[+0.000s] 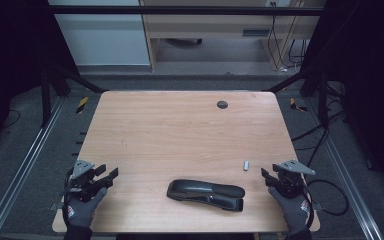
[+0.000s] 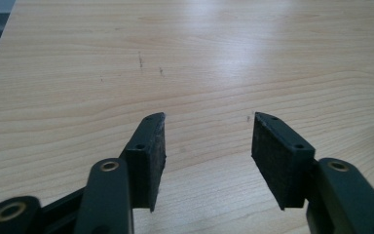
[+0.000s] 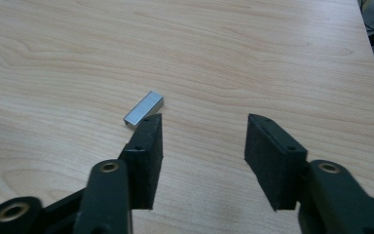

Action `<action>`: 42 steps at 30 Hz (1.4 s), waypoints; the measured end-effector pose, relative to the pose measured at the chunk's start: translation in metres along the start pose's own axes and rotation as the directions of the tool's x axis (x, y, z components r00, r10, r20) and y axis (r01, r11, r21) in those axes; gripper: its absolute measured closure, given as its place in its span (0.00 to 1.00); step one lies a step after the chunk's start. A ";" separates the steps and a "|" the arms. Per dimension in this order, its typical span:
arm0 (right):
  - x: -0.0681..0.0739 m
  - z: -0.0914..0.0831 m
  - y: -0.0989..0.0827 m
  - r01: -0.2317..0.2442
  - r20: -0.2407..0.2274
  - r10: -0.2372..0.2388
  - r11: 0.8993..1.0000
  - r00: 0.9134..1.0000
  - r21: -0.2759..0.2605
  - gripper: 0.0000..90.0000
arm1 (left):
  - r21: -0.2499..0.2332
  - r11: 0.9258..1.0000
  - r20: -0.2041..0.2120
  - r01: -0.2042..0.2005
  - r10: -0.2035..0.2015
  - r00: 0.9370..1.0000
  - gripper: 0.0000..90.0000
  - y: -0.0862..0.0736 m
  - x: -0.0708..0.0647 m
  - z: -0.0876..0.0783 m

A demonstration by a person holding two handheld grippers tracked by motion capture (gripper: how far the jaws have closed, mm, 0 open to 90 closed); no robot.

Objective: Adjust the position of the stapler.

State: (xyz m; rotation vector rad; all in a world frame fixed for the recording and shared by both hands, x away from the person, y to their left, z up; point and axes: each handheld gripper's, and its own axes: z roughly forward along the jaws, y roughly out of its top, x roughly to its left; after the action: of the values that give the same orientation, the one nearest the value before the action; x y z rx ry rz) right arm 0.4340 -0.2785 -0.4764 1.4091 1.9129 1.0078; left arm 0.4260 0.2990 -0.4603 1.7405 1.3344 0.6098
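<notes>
Your right hand-held gripper (image 3: pixel 202 126) hangs over the bench (image 1: pixel 180 130) near its right edge, jaws spread wide and empty, with the strip of staples (image 3: pixel 143 109) lying just past its left jaw tip (not between the pads). Your left hand-held gripper (image 2: pixel 208 127) is released too, grasping nothing. The black stapler (image 1: pixel 205 193) lies between them, near the bench's front edge.

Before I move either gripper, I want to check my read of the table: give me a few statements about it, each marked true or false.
1. The black stapler lies between the two grippers. True.
2. The left gripper holds the staple strip. False: its jaws are open over bare table.
3. The staple strip lies on the table near the right gripper. True.
4. The right gripper is shut. False: its jaws stand open with nothing between them.
</notes>
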 end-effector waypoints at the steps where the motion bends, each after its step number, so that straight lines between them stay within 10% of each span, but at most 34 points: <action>1: 0.000 0.000 0.000 0.000 0.000 0.000 1.000 1.000 0.000 0.60 | -0.003 1.000 0.000 -0.006 0.006 1.000 0.52 0.000 -0.002 -0.001; 13: 0.021 -0.015 0.003 0.031 -0.130 -0.028 0.999 0.991 0.023 0.96 | -0.030 0.998 0.008 -0.061 0.062 0.998 0.65 -0.002 -0.022 -0.014; 26: 0.060 -0.031 -0.013 0.103 -0.340 -0.075 0.992 0.938 0.066 1.00 | -0.025 0.994 0.006 -0.110 0.110 0.994 0.73 -0.003 -0.041 -0.015; 42: 0.086 -0.031 -0.026 0.165 -0.459 -0.102 0.981 0.883 0.098 1.00 | -0.018 0.994 -0.007 -0.109 0.109 0.994 0.72 -0.004 -0.041 -0.015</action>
State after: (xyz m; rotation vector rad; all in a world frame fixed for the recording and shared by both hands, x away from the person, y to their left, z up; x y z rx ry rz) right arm 0.3699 -0.2085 -0.4805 1.1582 2.4190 1.2407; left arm 0.3990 0.2661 -0.4514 1.8067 1.2404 0.6862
